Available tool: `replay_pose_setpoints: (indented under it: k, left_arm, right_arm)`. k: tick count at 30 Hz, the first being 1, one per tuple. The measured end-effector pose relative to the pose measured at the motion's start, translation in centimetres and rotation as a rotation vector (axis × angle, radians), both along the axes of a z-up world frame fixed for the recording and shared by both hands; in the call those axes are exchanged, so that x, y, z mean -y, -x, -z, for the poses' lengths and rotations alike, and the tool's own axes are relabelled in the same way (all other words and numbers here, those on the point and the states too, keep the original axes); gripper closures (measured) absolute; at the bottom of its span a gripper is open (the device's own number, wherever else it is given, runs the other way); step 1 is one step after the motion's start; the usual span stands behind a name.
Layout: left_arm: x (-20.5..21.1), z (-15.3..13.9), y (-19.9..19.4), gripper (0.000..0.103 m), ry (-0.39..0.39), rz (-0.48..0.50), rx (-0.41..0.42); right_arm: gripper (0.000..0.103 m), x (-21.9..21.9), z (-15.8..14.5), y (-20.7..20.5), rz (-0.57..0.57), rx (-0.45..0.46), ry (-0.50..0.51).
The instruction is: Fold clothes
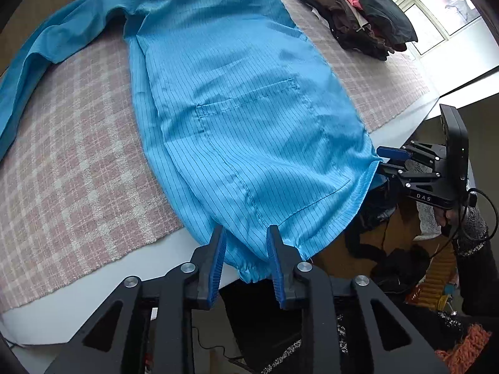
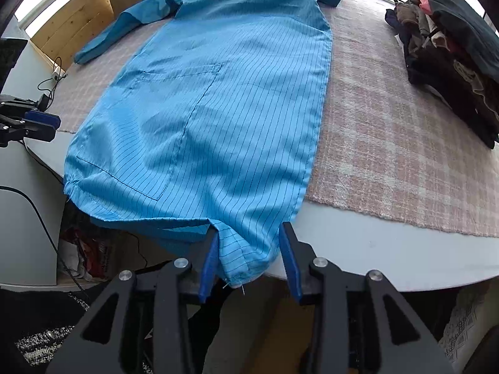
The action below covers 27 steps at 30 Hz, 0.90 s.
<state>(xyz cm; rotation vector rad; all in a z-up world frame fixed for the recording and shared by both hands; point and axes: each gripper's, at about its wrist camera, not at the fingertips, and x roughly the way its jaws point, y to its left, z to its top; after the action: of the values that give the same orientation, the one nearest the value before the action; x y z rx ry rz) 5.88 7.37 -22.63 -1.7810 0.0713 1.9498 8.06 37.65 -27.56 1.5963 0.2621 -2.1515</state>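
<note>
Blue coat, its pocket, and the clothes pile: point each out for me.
Blue coat [image 1: 237, 62]: left wrist view, upper back panel.
Pocket [image 2: 174, 99]: right wrist view, middle of patch.
Clothes pile [image 1: 358, 12]: left wrist view, dark top garments.

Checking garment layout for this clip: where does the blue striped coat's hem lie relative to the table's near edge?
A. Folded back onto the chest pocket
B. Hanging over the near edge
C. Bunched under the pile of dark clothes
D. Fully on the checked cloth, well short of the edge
B: the blue striped coat runs down the table, and its hem droops past the white near edge.
</note>
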Motion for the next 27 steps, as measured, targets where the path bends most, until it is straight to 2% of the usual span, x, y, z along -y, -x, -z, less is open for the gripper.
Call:
replay_pose_setpoints:
  k: [3, 5, 7, 8, 9, 10, 11, 17, 19, 21, 23, 27]
  left_arm:
    - [-0.5, 1.9, -0.4, 0.060, 0.005, -0.012, 0.051]
    - [-1.0, 3.2, -0.3, 0.060, -0.013, -0.024, 0.092]
    - [-1.9, 4.5, -0.2, 0.060, 0.001, -0.002, 0.100]
    - [-2.3, 4.9, -0.1, 0.068, 0.004, 0.004, 0.104]
    - [-2.4, 5.1, 0.0, 0.088, -0.005, 0.001, 0.112]
    - [-2.6, 5.2, 0.1, 0.098, -0.013, -0.003, 0.121]
    - [-2.8, 4.9, 0.2, 0.099, -0.024, -0.004, 0.118]
    - [-3.0, -4.1, 2.7, 0.099, -0.145, -0.025, -0.033]
    - [-3.6, -7.2, 3.7, 0.099, -0.166, -0.020, -0.081]
    - [-4.7, -10.0, 4.6, 0.099, -0.184, -0.008, -0.125]
    - [-6.1, -12.1, 5.1, 0.099, -0.186, 0.007, -0.157]
    - [-7.8, -14.3, 6.3, 0.099, -0.175, 0.041, -0.191]
  right_arm:
    - [0.066, 0.3, -0.6, -0.2, 0.009, -0.017, 0.028]
    - [0.066, 0.5, -0.8, -0.3, 0.010, -0.025, 0.035]
    - [0.066, 0.6, -1.0, -0.5, 0.005, -0.029, 0.028]
    - [0.066, 0.6, -1.0, -0.6, 0.005, -0.031, 0.028]
    - [0.066, 0.6, -1.0, -0.7, 0.008, -0.033, 0.029]
    - [0.066, 0.6, -1.0, -0.8, 0.011, -0.035, 0.030]
    - [0.066, 0.5, -1.1, -0.9, 0.013, -0.038, 0.032]
    - [0.066, -1.2, -1.8, -2.1, 0.022, -0.054, 0.078]
    - [0.058, -1.5, -2.2, -2.9, 0.020, -0.071, 0.081]
    - [0.056, -1.4, -2.6, -4.0, 0.005, -0.099, 0.094]
    - [0.055, -0.7, -2.9, -5.0, -0.025, -0.126, 0.104]
    - [0.053, 1.8, -2.2, -5.5, -0.056, -0.171, 0.045]
